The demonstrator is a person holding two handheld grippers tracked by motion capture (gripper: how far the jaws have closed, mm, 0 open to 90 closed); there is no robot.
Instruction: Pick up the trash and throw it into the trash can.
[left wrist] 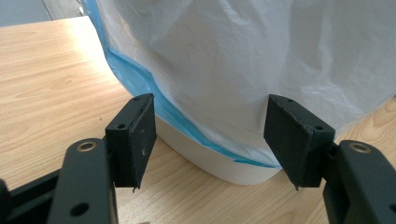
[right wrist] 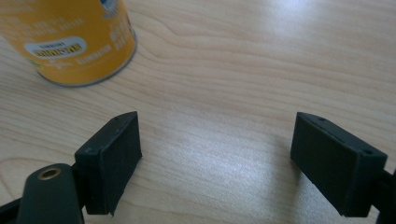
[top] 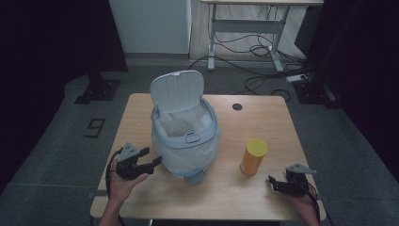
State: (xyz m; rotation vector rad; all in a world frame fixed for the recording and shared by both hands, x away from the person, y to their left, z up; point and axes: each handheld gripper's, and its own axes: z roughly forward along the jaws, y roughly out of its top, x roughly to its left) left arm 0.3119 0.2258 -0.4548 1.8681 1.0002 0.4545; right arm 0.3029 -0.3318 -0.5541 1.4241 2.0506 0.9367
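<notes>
Gaping left tool beside lined bin — base half-hidden; right tool released — can cropped.

Bin: a pale blue bin stands on the wooden table, left of the middle, its lid tipped up and back.
Liner: a thin white bag lines the bin and drapes over its sides.
Can: a yellow can stands upright to the right of the bin, apart from it.
My left gripper: low at the bin's left side, jaws apart, tips just beside the bag.
My right gripper: near the table's right front corner, jaws apart, close to the can but not touching.
</notes>
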